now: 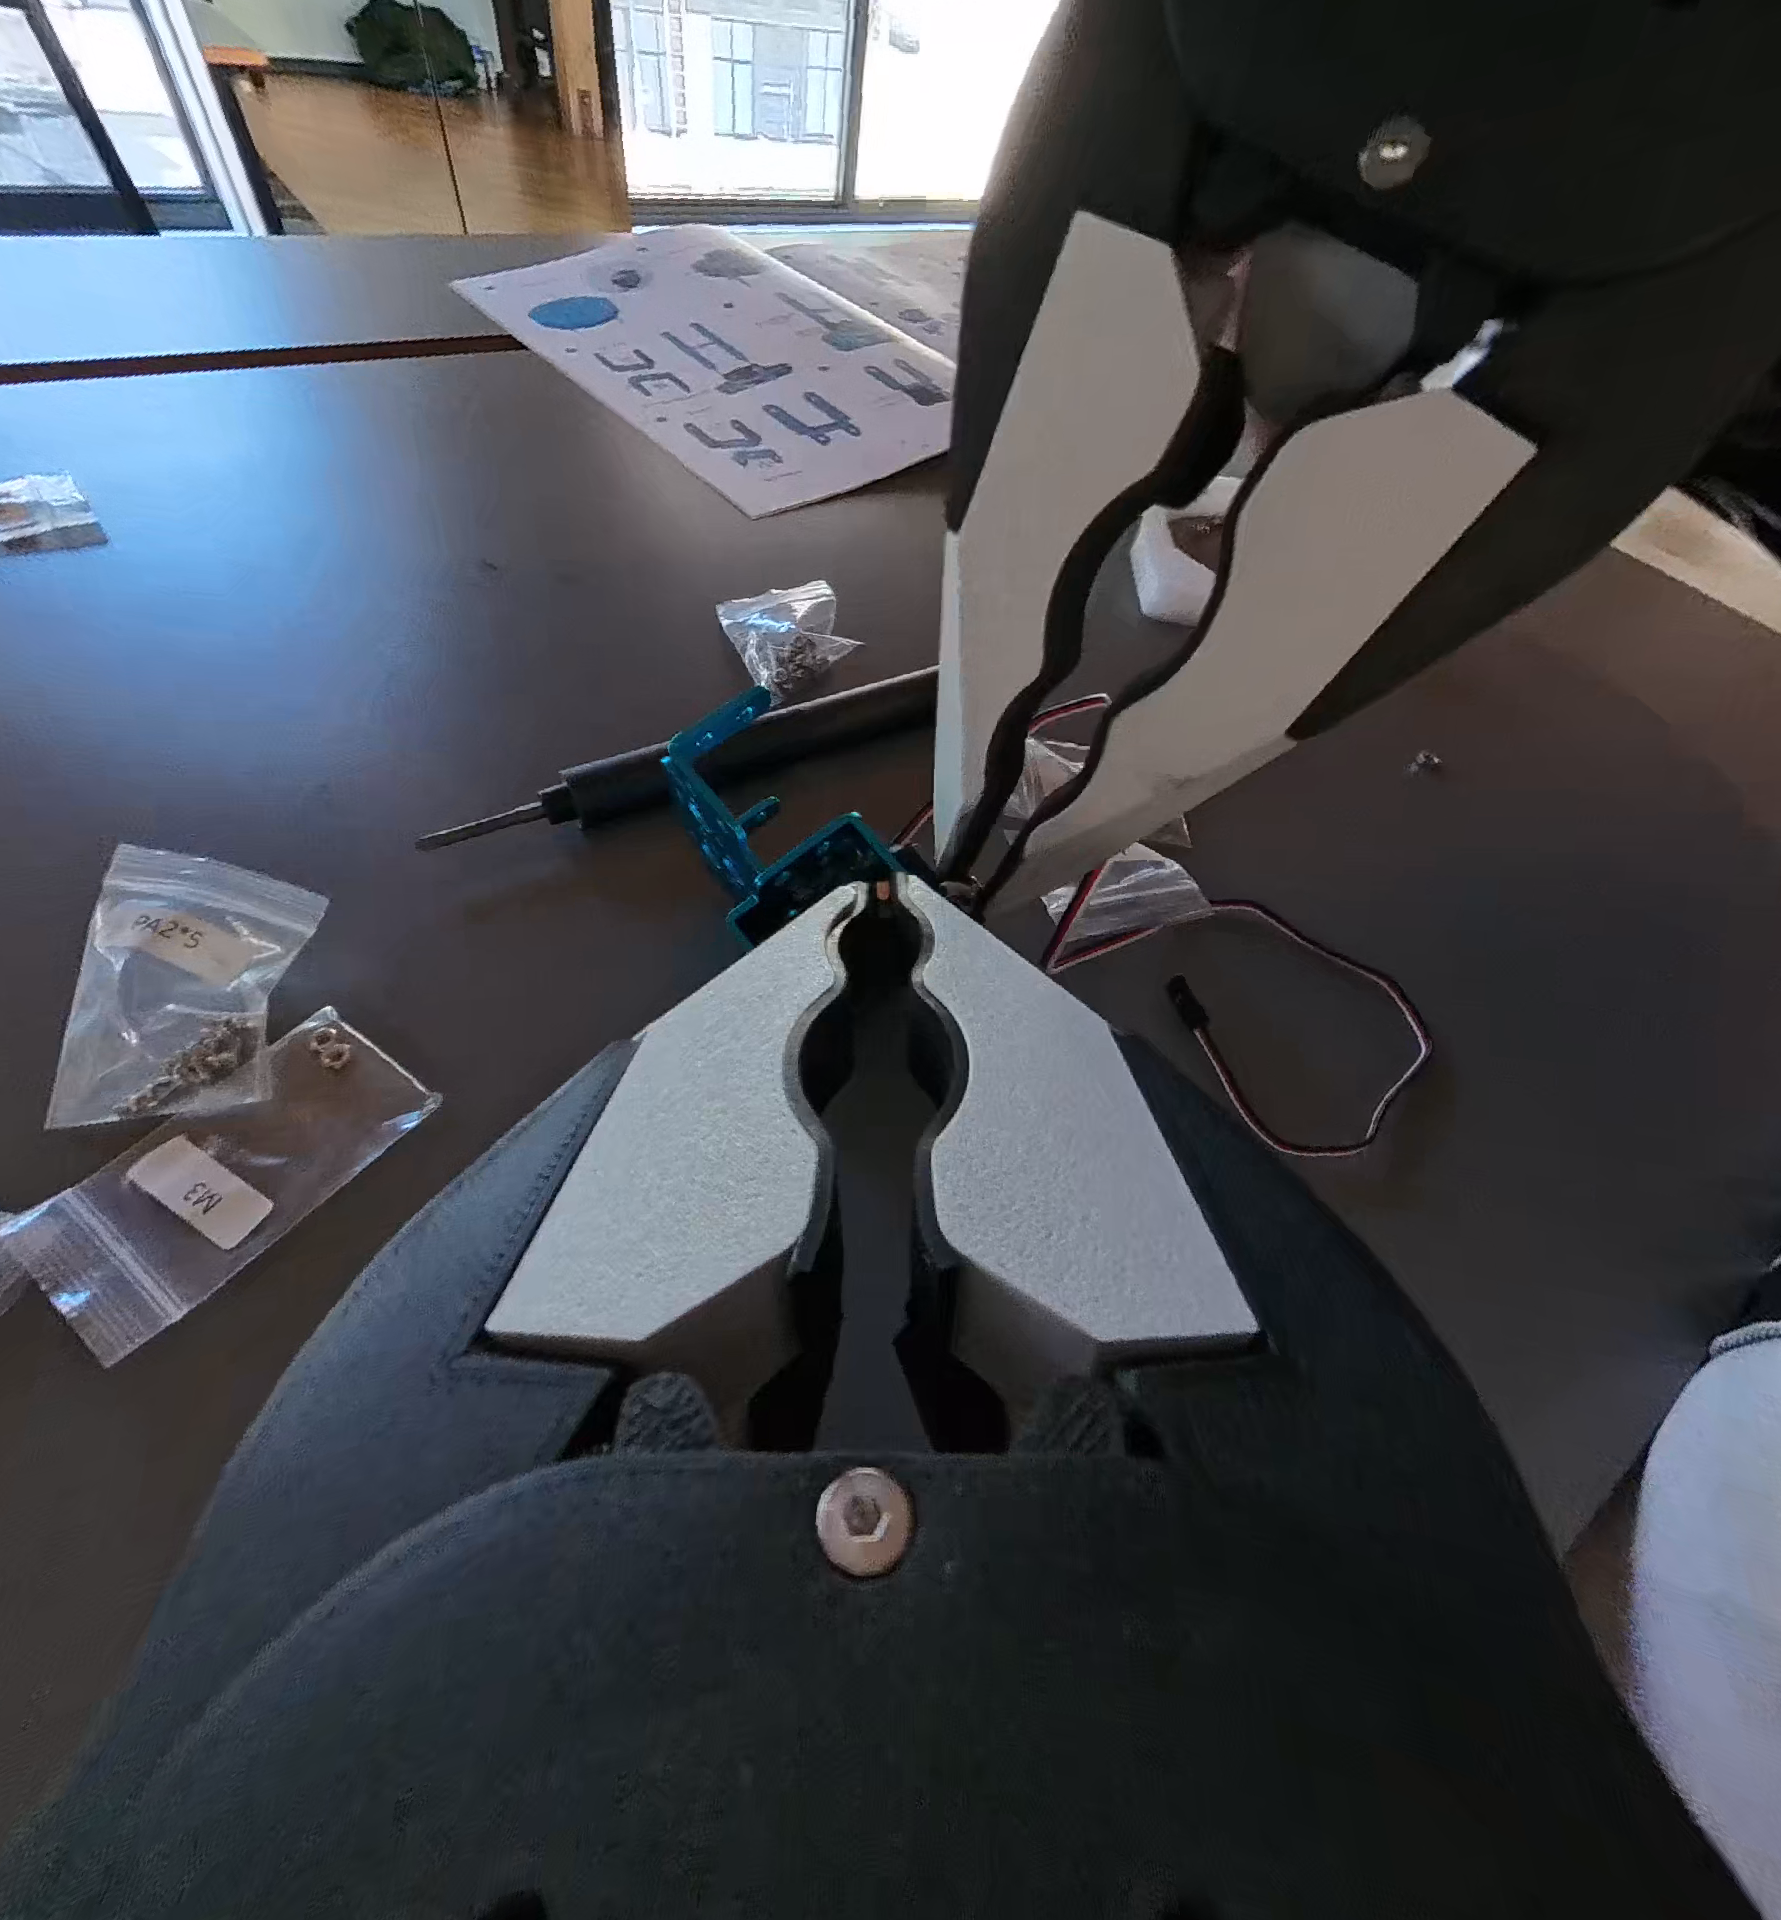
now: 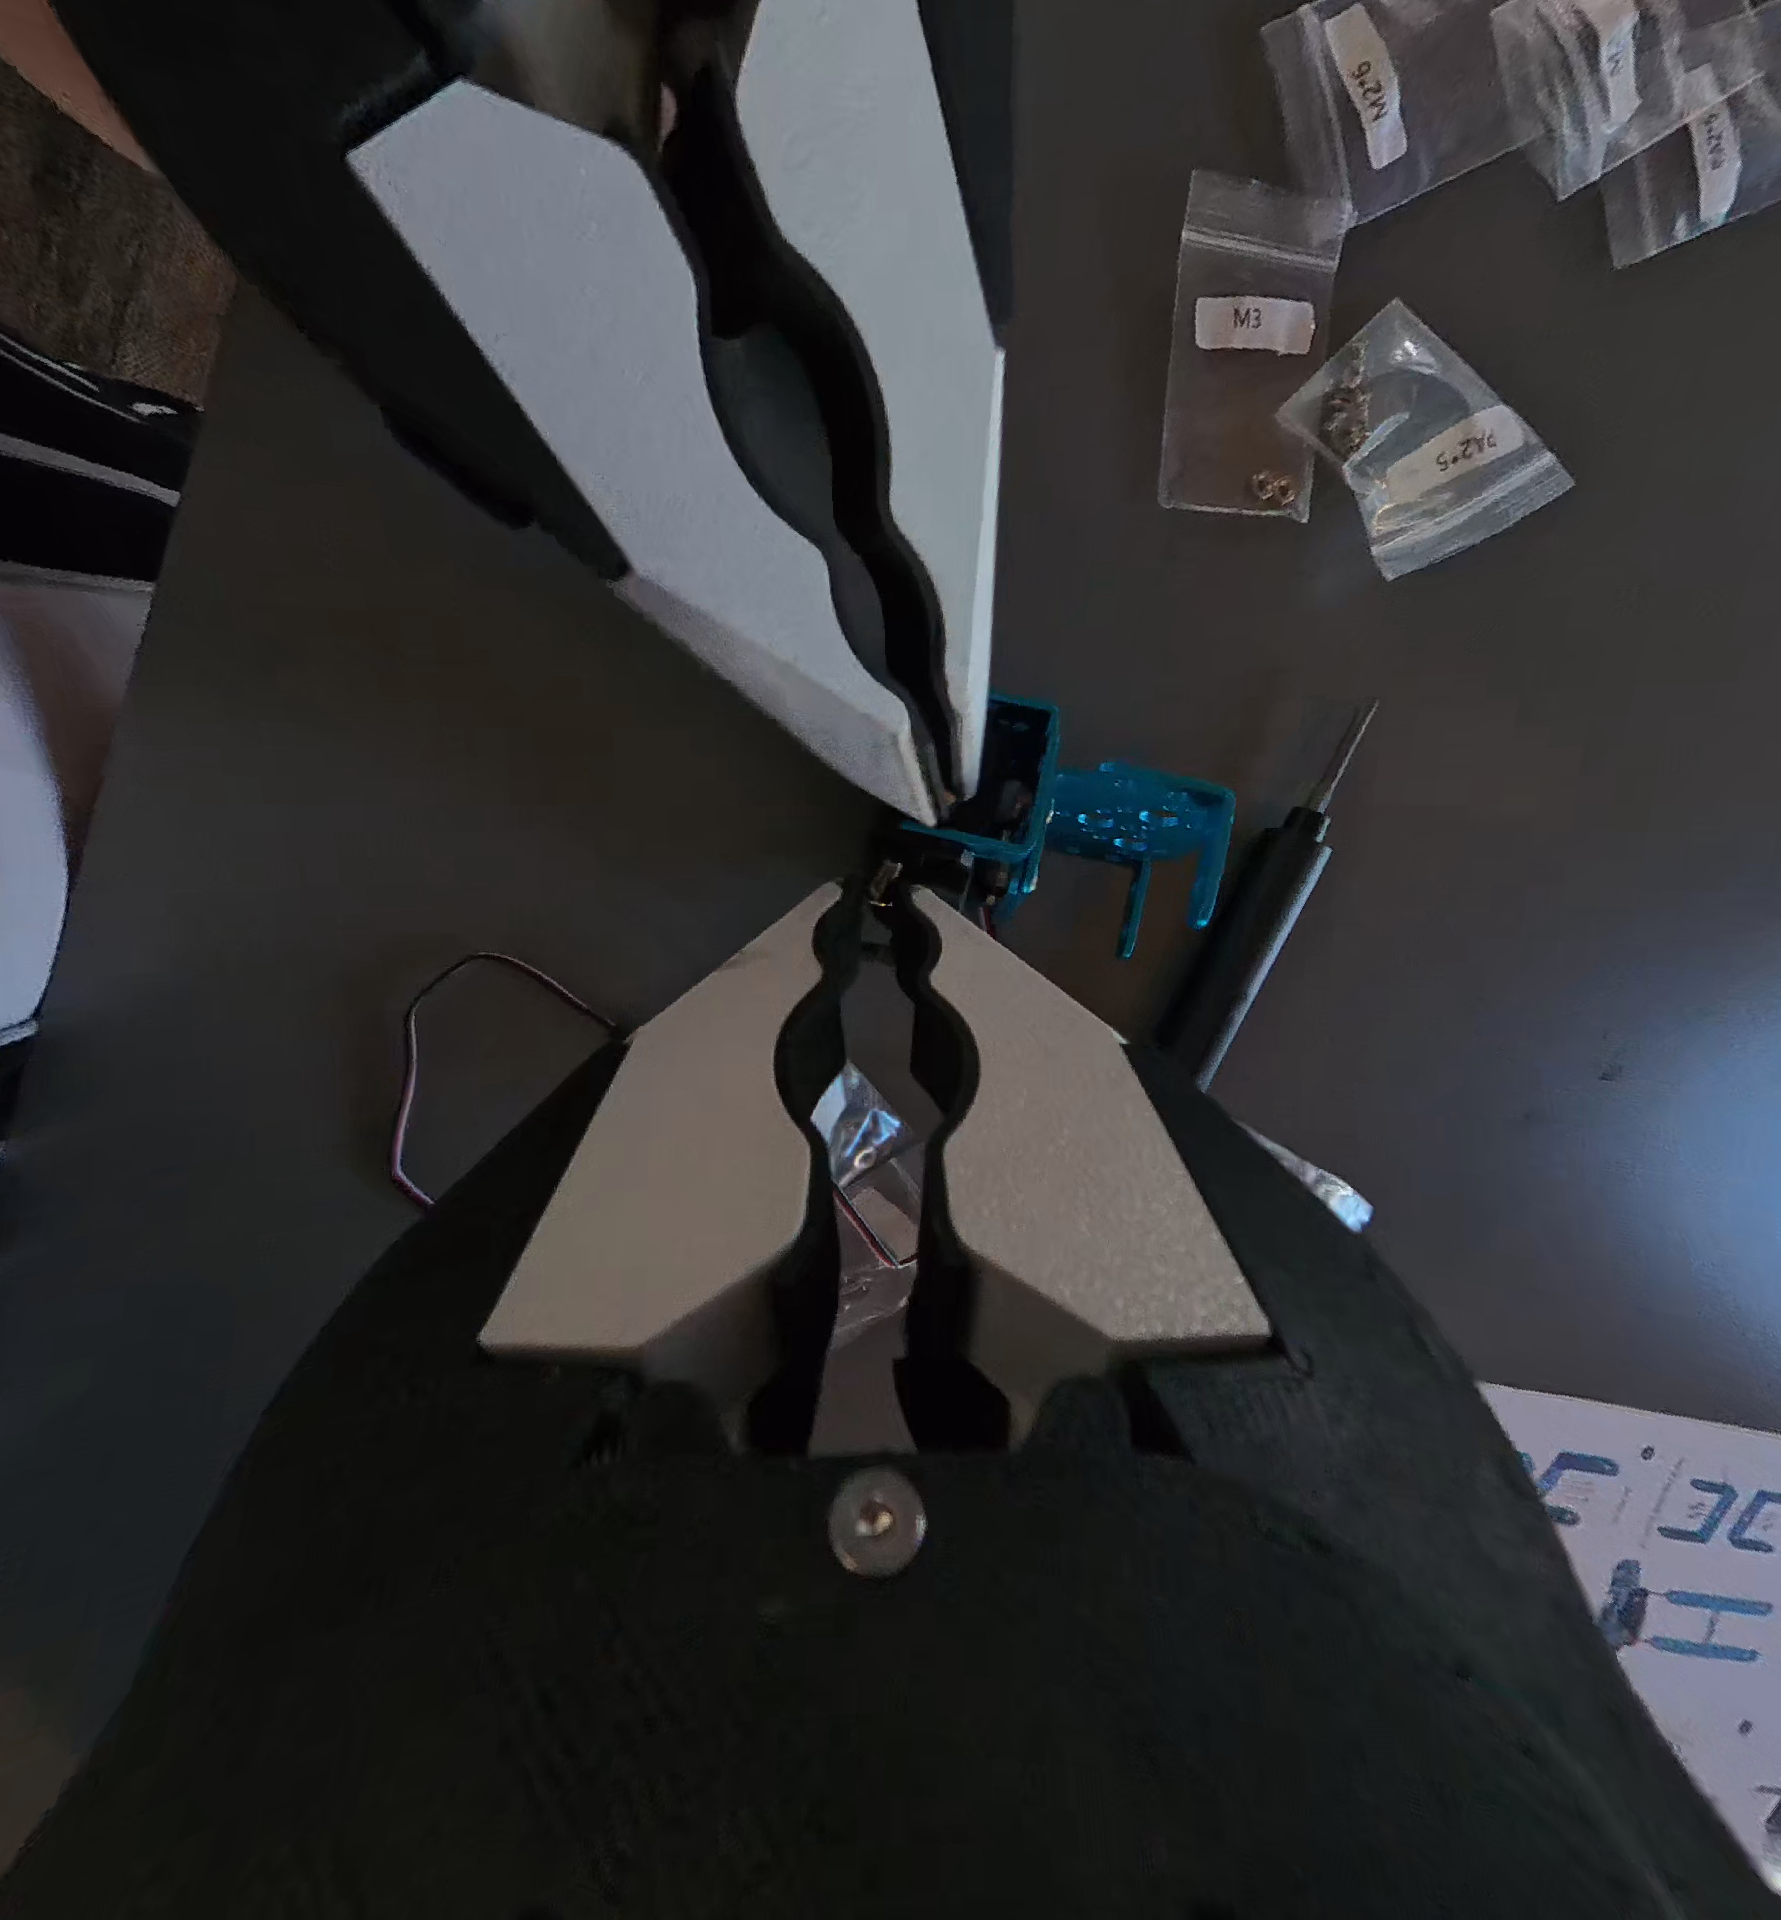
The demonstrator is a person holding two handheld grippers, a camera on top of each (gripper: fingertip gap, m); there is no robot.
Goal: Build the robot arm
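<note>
A dark bench carries everything here. A printed sheet of part drawings lies at its far side.

The left claw reaches forward low over the bench. Its tips are drawn almost together on a small pale piece at the near corner of the blue bracket. What that piece is cannot be made out.

The right claw comes in from the opposite side, and the two claws nearly meet tip to tip. Its tips are pinched on a small metal piece just beside the boxy end of the bracket.

A black screwdriver lies on the bench just behind the bracket. The bracket is a bent, perforated blue part resting on the bench between the claws and the screwdriver.

Clear zip bags of small fasteners lie well to the left claw's left. Another small bag sits beyond the screwdriver.

A thin red, white and dark wire with a black plug loops over the bench to the right of the left claw.
</note>
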